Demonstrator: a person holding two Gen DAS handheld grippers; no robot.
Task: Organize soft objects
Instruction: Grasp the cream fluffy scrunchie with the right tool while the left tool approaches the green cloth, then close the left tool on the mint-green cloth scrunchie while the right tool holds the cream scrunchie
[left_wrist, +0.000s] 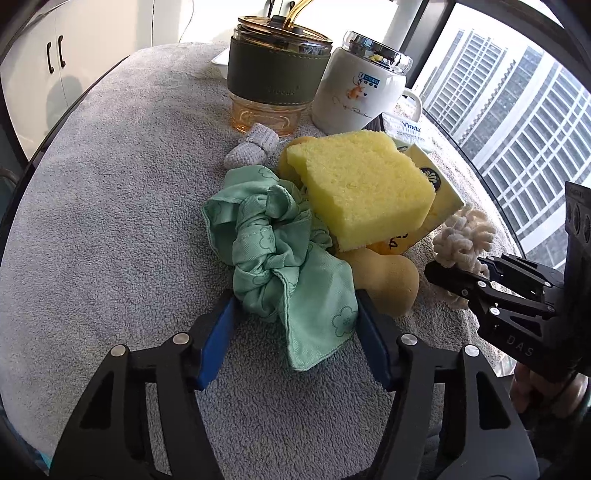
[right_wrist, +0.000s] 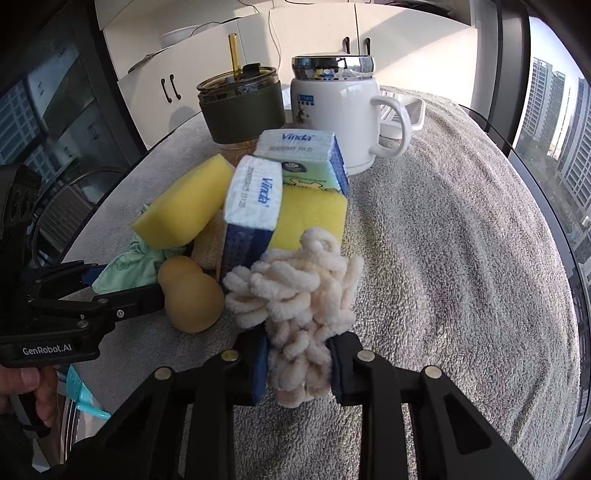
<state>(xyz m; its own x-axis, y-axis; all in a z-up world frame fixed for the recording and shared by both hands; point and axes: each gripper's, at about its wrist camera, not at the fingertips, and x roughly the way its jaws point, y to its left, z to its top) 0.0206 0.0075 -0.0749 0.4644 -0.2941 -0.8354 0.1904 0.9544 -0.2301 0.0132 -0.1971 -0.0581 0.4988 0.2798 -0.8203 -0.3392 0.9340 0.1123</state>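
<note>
Right wrist view: the cream scrunchie (right_wrist: 295, 306) is pinched in the right gripper (right_wrist: 299, 365) on the tabletop (right_wrist: 461, 258). The green cloth (left_wrist: 291, 266) lies between the left gripper (left_wrist: 295, 332) jaws, pads touching. Both should be lifted straight, clear of the sponge (left_wrist: 365, 188).

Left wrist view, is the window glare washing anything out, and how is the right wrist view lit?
Left wrist view: buildings outside look bright but legible, edges curve from fisheye, yellow sponge well lit. Right wrist view: left side dark, white mug and grey towel evenly daylit, sharp.
</note>
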